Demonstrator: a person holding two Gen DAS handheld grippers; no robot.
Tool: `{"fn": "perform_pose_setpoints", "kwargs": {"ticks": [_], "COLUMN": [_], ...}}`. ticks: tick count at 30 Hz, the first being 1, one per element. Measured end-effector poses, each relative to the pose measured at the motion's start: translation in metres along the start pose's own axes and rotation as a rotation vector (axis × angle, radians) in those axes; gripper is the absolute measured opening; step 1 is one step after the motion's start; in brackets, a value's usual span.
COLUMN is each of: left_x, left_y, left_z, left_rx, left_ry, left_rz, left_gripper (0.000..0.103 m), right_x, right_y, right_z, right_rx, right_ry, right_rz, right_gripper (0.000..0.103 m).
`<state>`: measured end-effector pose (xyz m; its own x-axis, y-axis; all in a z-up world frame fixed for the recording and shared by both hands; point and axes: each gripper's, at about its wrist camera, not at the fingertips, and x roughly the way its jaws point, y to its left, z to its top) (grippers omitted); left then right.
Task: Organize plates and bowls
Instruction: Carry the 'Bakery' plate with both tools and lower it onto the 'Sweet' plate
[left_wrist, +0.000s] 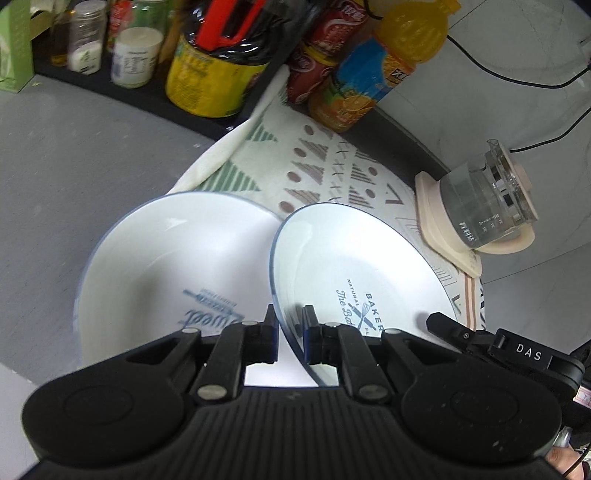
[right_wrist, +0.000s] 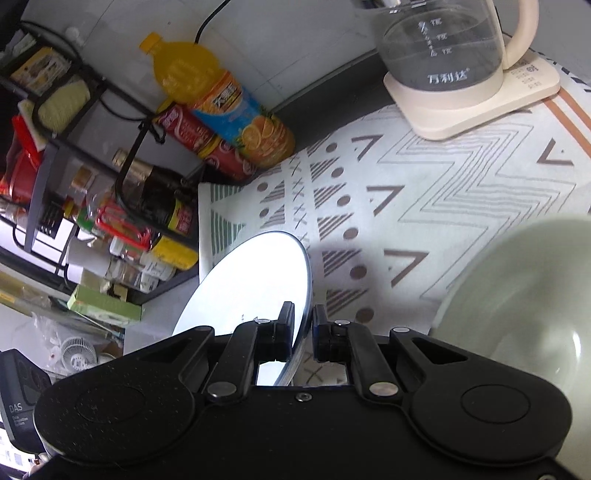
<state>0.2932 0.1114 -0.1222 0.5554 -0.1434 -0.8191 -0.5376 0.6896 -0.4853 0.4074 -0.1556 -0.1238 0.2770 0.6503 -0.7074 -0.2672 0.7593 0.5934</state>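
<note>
While my left gripper (left_wrist: 290, 317) pinches the near rim of a white plate (left_wrist: 354, 266) printed with a bakery logo, its 2 fingers sit on either side of the thin blue edge, one under and one over. That plate tilts up off the patterned mat (left_wrist: 332, 162), and its left rim overlaps or touches a second white plate (left_wrist: 162, 266) lying just left of my fingers; I cannot tell which. Ahead and to the right, a glass kettle (left_wrist: 487, 206) on its cream base stands near the held plate's far rim, leaving only a narrow lane there. Straight ahead, bottles (left_wrist: 354, 85) crowd the mat's far edge.

My right gripper (right_wrist: 303, 325) is clamped on the edge of a white plate (right_wrist: 258, 280) too, the rim caught between both pads, the disc tilted up to the left. Ahead of it the mat (right_wrist: 443, 192) lies bare toward the kettle (right_wrist: 443, 48). A pale green bowl (right_wrist: 517, 295) sits close on the right.
</note>
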Motion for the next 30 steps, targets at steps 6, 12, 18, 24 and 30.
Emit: {"fn": "perform_pose_setpoints", "kwargs": {"ticks": [6, 12, 18, 24, 30], "left_x": [-0.006, -0.008, -0.008, -0.004, -0.003], "left_y": [0.019, 0.033, 0.048, 0.064, 0.073], "left_z": [-0.014, -0.022, -0.025, -0.027, -0.028], "left_rx": [-0.017, -0.023, -0.050, -0.085, -0.086], "left_ry": [0.009, 0.014, 0.012, 0.012, 0.013], "left_rz": [0.012, 0.018, 0.029, 0.058, 0.096], "left_gripper": [0.010, 0.010, 0.012, 0.013, 0.014], "right_x": [0.001, 0.006, 0.011, 0.022, 0.036], "right_y": [0.011, 0.019, 0.031, 0.050, 0.061], "right_z": [-0.018, -0.035, -0.044, -0.055, -0.068], "right_rx": [-0.028, -0.068, -0.113, -0.197, -0.230], "right_ry": [0.018, 0.034, 0.046, 0.068, 0.092], "right_rz": [-0.013, -0.039, -0.064, -0.118, -0.154], "right_gripper": [0.010, 0.010, 0.010, 0.010, 0.010]}}
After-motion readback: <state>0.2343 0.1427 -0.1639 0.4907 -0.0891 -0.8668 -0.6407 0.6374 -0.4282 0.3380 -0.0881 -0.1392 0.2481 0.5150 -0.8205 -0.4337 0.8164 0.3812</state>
